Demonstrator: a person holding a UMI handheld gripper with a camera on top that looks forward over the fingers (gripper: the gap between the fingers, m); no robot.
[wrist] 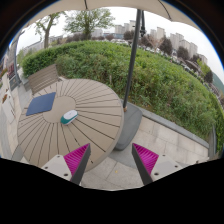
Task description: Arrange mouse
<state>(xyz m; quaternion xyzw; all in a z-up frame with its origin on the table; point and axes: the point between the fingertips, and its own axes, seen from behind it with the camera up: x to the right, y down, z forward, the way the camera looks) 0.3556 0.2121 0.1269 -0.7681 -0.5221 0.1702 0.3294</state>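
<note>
A small white and teal mouse (68, 117) lies on a round wooden slatted table (85, 130), near its middle. A dark blue mouse mat (40, 103) lies on the same table, beyond and left of the mouse. My gripper (111, 163) is open and empty, its pink pads (75, 158) wide apart. It hovers off the table's near right edge, above the paving. The mouse is ahead of the left finger, well out of reach.
A dark parasol pole (132, 58) rises right of the table from a grey base (128, 125). A wooden bench (40, 78) stands behind the table. A green hedge (150, 75) lies beyond, with trees and buildings far off. Stone paving (165, 140) lies below.
</note>
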